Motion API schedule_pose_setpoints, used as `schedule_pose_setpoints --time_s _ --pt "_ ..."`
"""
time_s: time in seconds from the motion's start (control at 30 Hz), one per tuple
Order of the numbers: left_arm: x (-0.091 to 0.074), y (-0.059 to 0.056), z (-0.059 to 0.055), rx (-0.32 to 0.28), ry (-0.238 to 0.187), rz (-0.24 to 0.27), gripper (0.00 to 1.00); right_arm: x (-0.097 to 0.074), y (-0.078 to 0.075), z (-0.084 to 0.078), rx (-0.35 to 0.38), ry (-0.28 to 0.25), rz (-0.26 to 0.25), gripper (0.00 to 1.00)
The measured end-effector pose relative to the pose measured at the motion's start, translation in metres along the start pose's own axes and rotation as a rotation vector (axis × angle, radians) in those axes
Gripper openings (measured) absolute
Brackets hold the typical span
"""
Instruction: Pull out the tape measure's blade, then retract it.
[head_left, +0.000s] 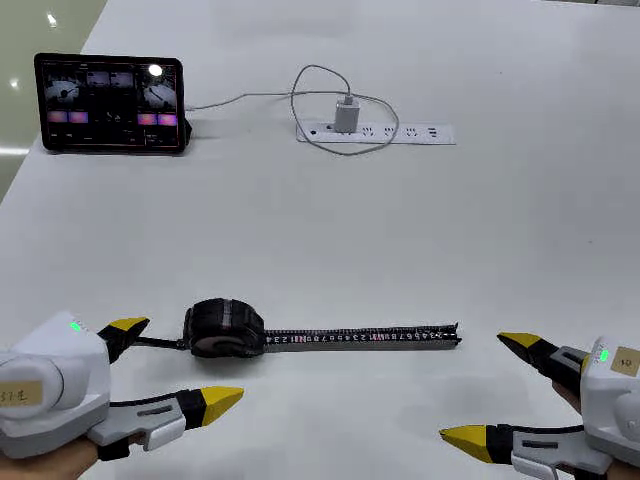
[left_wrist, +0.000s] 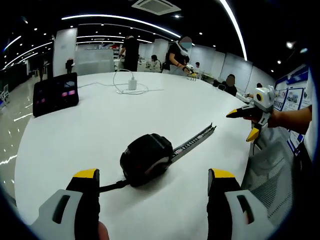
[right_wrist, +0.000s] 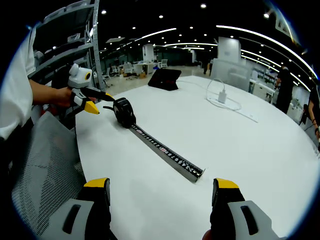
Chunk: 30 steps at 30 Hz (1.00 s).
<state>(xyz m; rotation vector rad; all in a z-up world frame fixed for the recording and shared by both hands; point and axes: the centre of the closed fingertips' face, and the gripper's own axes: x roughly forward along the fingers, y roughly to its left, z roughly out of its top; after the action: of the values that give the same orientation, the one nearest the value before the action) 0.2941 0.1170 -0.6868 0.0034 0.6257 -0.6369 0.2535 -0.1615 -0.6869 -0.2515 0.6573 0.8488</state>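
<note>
Tape measure (head_left: 225, 328): lies at 6 o'clock in the head view, near the front edge of the bench (head_left: 400, 230), between the two grippers.

Bench: white and flat. It carries the tape measure and, toward 12 o'clock, a tablet (head_left: 110, 103) and a power strip (head_left: 390, 132). Both are well apart from the work.

Left gripper (head_left: 188, 360): at 9 o'clock of the case. Jaws wide, holding nothing. The case sits just ahead of the opening, and its short strap (left_wrist: 112, 186) trails back toward the jaws. Whether a jaw touches the strap cannot be told.

Right gripper (head_left: 474, 385): at 3 o'clock of the blade's free end, near it but apart. Jaws wide, holding nothing.

Blade (head_left: 370, 337): drawn out of the case toward 3 o'clock and flat on the bench, with the end hook (right_wrist: 196, 173) facing the right gripper.

Assessment: the blade stays extended with nothing gripping it, which suggests the lock, or its own friction, is holding it. The pull-out looks done and the retraction not yet done. The grippers flank the two ends, one placed to steady the case and the other to guide the hook end. An unguided release could let the blade snap back and shift the case.
</note>
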Motion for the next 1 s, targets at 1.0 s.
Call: schedule_pose_setpoints --time_s 1.0 --pt "0.032 -0.009 -0.005 -0.171 -0.036 0.002 0.84 0.002 -0.007 -0.002 0.008 0.006 -0.002 0.79"
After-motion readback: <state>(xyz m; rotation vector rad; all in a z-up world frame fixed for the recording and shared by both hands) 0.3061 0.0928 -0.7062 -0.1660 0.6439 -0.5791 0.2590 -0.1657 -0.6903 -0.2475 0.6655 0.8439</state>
